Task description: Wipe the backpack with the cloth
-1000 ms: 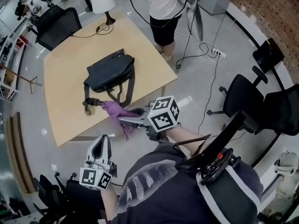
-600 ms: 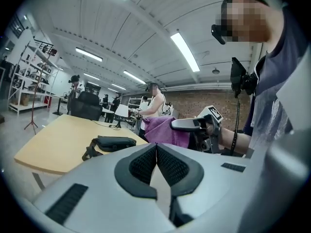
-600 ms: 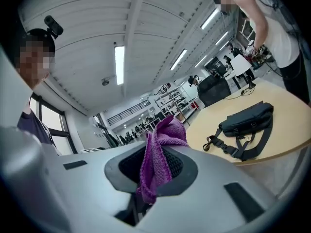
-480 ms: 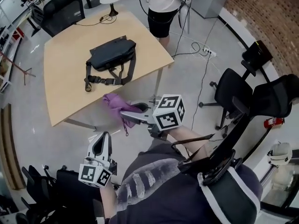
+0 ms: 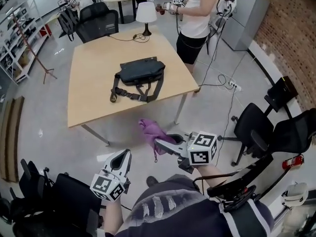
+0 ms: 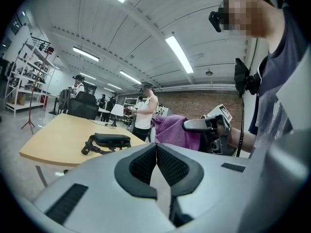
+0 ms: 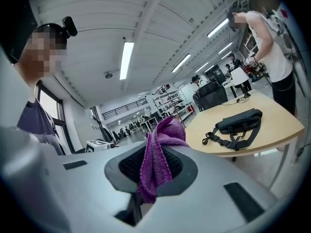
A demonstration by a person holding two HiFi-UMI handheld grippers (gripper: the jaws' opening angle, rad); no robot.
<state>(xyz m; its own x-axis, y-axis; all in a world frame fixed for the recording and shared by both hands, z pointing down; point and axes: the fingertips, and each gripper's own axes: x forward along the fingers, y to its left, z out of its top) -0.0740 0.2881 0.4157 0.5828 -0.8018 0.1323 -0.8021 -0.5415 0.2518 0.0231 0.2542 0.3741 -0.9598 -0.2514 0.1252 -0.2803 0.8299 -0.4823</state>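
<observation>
Two tools are showing low in the head view, both short of the near edge of the surface [image 5: 89, 100] and hanging over the grey floor [image 5: 44, 132]. The right tool [image 5: 161, 143] is clamping a purple cloth [image 5: 149, 130] — in the right gripper view the fabric is sitting pinched between the dark pads [image 7: 130, 165], bunching above the tips and trailing down below them. The left tool [image 5: 123, 158] is holding nothing; its jaws are meeting tip to tip in the left gripper view (a thin gap is opening only lower down, nearer the body). The backpack [image 5: 142, 70] is lying flat on the light wooden surface, toward the far half, with its strap [image 5: 129, 92] spilling toward the near edge — nothing is touching it, and the cloth and backpack are sitting apart. A white-shaded lamp [image 5: 146, 13] is standing at the far edge of the surface, its cable [image 5: 126, 37] running across the top. A person [image 5: 196, 15] in a white top is standing just beyond the far right corner, holding something in both hands (too small to tell what). A black office chair [image 5: 98, 24] is sitting behind the far left side; two more black chairs [image 5: 254, 127] are standing on the floor to the right. The left gripper view is also catching the right tool with the cloth bunched at its tip, off to the right of the backpack.
</observation>
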